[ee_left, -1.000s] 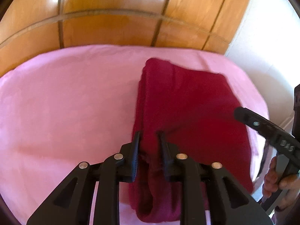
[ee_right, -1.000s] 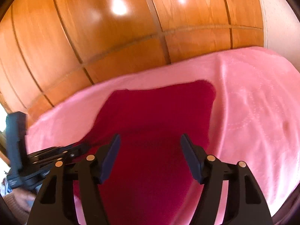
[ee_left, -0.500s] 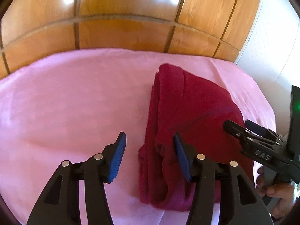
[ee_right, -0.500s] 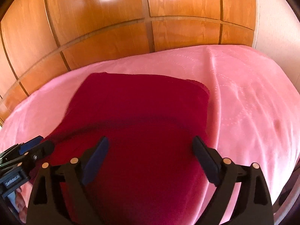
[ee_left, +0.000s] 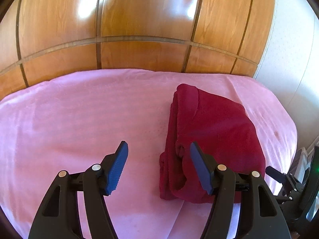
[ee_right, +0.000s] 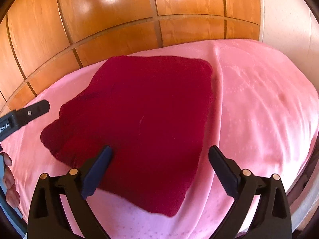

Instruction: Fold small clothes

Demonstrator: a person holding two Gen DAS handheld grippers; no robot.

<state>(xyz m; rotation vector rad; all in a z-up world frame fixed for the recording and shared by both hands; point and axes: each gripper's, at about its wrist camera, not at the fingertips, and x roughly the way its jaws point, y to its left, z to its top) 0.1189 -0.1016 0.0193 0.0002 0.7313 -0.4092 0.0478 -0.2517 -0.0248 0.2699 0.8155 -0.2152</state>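
Folded dark red garment on pink bed, near its right edge.
Left gripper spread wide and holding nothing, beside the garment's thick folded edge; right gripper spread wide above the near edge.

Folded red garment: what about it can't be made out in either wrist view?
- Garment type: the dark red garment is folded, no telling features in either view.
- Near right corner, left wrist view: hidden behind the left tongs.
- Layers along the folded edge: too bunched to count.
- Right tongs: open, hiding nothing.
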